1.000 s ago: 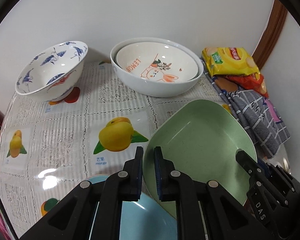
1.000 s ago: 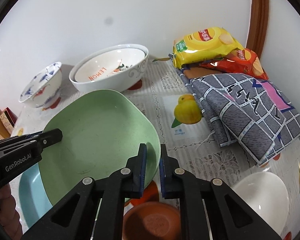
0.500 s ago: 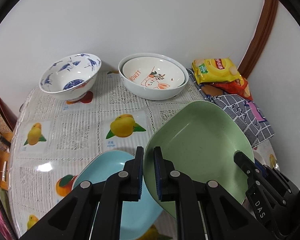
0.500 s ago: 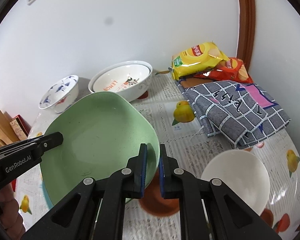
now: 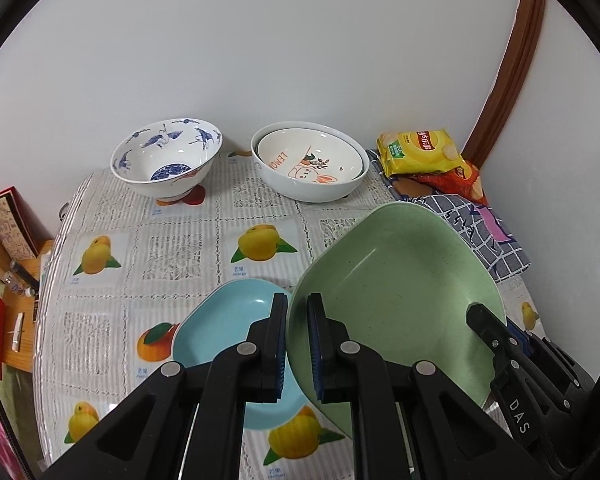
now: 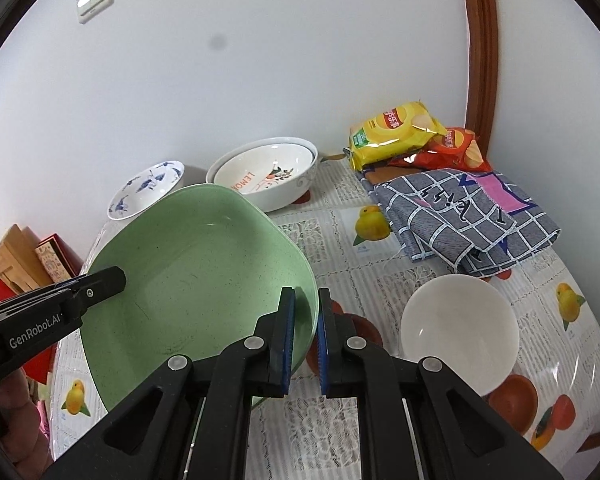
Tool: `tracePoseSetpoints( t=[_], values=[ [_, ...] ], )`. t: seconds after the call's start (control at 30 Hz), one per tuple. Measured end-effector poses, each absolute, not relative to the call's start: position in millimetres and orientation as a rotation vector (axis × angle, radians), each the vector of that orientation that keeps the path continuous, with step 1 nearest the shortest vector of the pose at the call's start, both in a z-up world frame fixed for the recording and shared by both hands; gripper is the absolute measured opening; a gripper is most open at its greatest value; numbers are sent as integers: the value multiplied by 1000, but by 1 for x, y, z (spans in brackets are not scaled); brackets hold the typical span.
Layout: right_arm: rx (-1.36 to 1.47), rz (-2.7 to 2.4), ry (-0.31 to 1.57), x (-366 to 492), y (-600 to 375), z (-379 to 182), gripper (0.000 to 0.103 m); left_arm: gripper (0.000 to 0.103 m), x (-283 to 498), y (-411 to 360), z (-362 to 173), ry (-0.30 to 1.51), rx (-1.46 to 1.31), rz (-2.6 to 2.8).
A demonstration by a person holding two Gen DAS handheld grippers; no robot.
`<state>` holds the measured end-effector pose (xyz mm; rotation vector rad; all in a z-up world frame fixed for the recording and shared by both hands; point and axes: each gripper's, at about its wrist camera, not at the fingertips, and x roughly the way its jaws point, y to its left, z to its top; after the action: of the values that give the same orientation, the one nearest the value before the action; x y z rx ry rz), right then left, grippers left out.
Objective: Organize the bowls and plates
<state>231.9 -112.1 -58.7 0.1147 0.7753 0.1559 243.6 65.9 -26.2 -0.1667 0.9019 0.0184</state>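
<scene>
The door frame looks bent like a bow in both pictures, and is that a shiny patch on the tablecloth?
Left wrist view: fisheye lens bows the door frame; corners black. Right wrist view: same bend; glare streaks the tablecloth beside the white bowl. Both sharp, evenly lit.

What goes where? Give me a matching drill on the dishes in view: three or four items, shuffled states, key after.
Items:
1. green plate
2. light blue plate
3. rabbit-print bowl
4. plain white bowl

States:
A. nested inside a bigger white bowl
B. held at opposite rims by both claws
C. flat on the tablecloth, beside the left claw
D. alone, upright, near the folded checked cloth

Pairs: 1-B, 2-C, 3-A, 4-D
</scene>
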Motion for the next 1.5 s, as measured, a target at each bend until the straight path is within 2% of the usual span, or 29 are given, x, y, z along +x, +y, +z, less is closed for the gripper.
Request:
tracePoseSetpoints(
  t=[0.73,1.5],
  values=[
    [106,166,743,203,-93,-44,9,10,210,88,-8,871,-191,29],
    [81,202,786,215,-52,-61,9,10,215,129,-31,902,-233,67]
  ],
)
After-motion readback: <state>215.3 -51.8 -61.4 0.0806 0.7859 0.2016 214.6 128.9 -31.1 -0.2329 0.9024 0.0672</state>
